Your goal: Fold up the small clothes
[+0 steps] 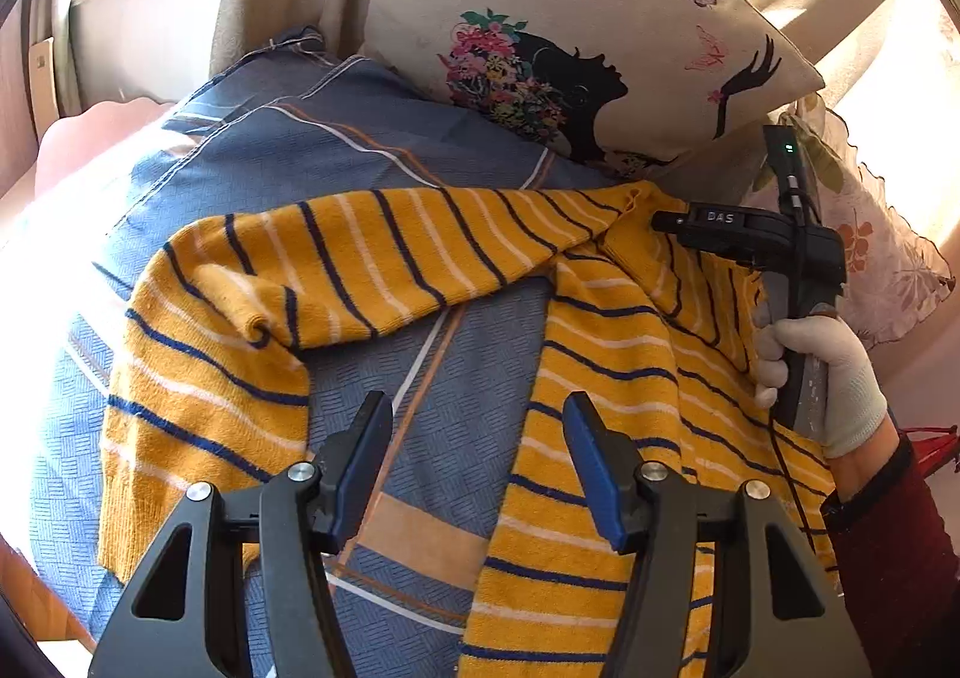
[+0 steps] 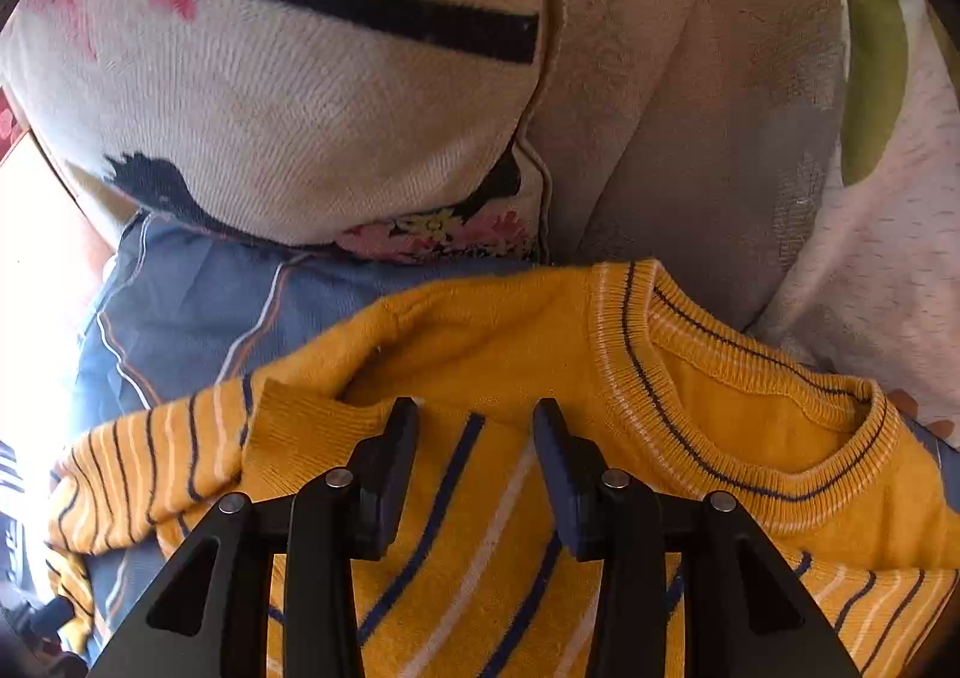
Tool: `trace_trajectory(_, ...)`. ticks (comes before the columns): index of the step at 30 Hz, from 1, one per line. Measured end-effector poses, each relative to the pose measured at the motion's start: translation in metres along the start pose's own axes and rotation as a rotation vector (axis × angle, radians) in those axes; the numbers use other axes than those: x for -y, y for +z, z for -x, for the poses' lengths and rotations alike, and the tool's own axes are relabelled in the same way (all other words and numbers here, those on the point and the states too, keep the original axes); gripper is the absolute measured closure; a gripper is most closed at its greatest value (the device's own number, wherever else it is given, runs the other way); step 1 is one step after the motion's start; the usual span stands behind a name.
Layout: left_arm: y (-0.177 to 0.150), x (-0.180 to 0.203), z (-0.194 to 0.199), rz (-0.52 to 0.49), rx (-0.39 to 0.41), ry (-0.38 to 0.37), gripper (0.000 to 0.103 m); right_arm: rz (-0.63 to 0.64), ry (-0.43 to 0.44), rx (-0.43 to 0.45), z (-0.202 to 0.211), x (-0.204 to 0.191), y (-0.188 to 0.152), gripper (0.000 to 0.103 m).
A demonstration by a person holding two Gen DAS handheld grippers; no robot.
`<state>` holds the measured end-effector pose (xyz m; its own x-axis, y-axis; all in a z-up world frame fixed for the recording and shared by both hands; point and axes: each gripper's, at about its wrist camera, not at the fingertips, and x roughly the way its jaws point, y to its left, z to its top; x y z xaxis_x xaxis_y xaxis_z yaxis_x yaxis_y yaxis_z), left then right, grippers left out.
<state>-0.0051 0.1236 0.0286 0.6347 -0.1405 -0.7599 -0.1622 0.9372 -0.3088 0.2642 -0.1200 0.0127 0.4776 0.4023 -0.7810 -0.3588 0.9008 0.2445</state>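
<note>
Fingers of right gripper parted, seemingly above sweater.

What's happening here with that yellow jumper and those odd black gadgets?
A person is folding a small yellow striped jumper laid out on a blue checked bedsheet in front of a printed cushion. Each hand holds a set of tongs. The left tongs are open above the sheet between sleeve and body. The right tongs, held in a white-gloved hand, are open over the shoulder near the collar. Neither grips anything.
</note>
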Motion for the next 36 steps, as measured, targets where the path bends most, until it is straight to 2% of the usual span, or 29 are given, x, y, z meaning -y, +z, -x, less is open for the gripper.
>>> trace_trajectory(2, -0.002, -0.009, 0.002, 0.012, -0.002, 0.011, 0.045, -0.022, 0.069, 0.01, 0.02, 0.001, -0.009, 0.058)
trace_trajectory(4, -0.005, -0.018, 0.0, 0.027, -0.022, 0.009, 0.045, -0.026, 0.134, 0.003, 0.04, -0.001, -0.024, 0.052)
trace_trajectory(7, -0.013, -0.021, -0.001, 0.026, -0.064, -0.035, 0.045, -0.019, 0.208, -0.022, 0.073, 0.001, -0.058, 0.051)
trace_trajectory(9, -0.023, -0.017, 0.002, -0.005, -0.077, -0.061, 0.045, -0.028, 0.233, -0.008, 0.102, 0.009, -0.086, 0.05)
trace_trajectory(11, -0.033, -0.012, 0.004, -0.034, -0.098, -0.085, 0.045, -0.052, 0.23, 0.01, 0.132, 0.024, -0.117, 0.048)
trace_trajectory(13, -0.041, -0.008, 0.004, -0.05, -0.123, -0.113, 0.045, -0.092, 0.192, 0.037, 0.158, 0.036, -0.147, 0.045)
trace_trajectory(17, -0.058, -0.002, 0.006, -0.064, -0.168, -0.167, 0.045, -0.205, 0.026, 0.084, 0.213, 0.068, -0.216, 0.039)
trace_trajectory(18, -0.064, -0.001, 0.005, -0.065, -0.181, -0.18, 0.045, -0.247, 0.01, 0.083, 0.225, 0.077, -0.234, 0.038)
trace_trajectory(19, -0.069, 0.001, 0.006, -0.067, -0.185, -0.191, 0.044, -0.294, 0.009, 0.076, 0.238, 0.091, -0.252, 0.037)
trace_trajectory(21, -0.079, 0.005, 0.012, -0.08, -0.175, -0.206, 0.035, -0.376, 0.031, 0.065, 0.251, 0.112, -0.287, 0.036)
trace_trajectory(23, -0.089, 0.01, 0.017, -0.08, -0.181, -0.244, 0.031, -0.424, 0.067, 0.047, 0.251, 0.113, -0.315, 0.036)
trace_trajectory(25, -0.1, 0.016, 0.023, -0.091, -0.173, -0.263, 0.031, -0.446, 0.113, 0.027, 0.249, 0.105, -0.342, 0.036)
trace_trajectory(26, -0.104, 0.019, 0.025, -0.099, -0.169, -0.272, 0.048, -0.448, 0.133, 0.016, 0.245, 0.097, -0.353, 0.036)
trace_trajectory(27, -0.108, 0.022, 0.024, -0.107, -0.186, -0.281, 0.092, -0.445, 0.149, 0.007, 0.239, 0.089, -0.362, 0.036)
trace_trajectory(28, -0.112, 0.024, 0.021, -0.11, -0.217, -0.284, 0.093, -0.422, 0.133, 0.054, 0.241, 0.08, -0.368, 0.035)
trace_trajectory(29, -0.113, 0.022, 0.022, -0.096, -0.213, -0.284, 0.096, -0.398, 0.127, 0.06, 0.24, 0.073, -0.37, 0.036)
trace_trajectory(30, -0.112, 0.021, 0.028, -0.094, -0.19, -0.272, 0.096, -0.39, 0.157, 0.043, 0.237, 0.066, -0.371, 0.053)
trace_trajectory(31, -0.111, 0.02, 0.036, -0.098, -0.16, -0.26, 0.096, -0.394, 0.194, 0.031, 0.236, 0.063, -0.373, 0.09)
trace_trajectory(32, -0.109, 0.016, 0.048, -0.094, -0.125, -0.253, 0.096, -0.388, 0.197, 0.04, 0.239, 0.06, -0.375, 0.093)
trace_trajectory(35, -0.102, -0.001, 0.081, -0.092, -0.033, -0.204, 0.096, -0.347, 0.145, 0.097, 0.262, 0.058, -0.383, 0.094)
trace_trajectory(36, -0.101, -0.01, 0.087, -0.082, -0.025, -0.2, 0.096, -0.351, 0.125, 0.103, 0.267, 0.061, -0.386, 0.094)
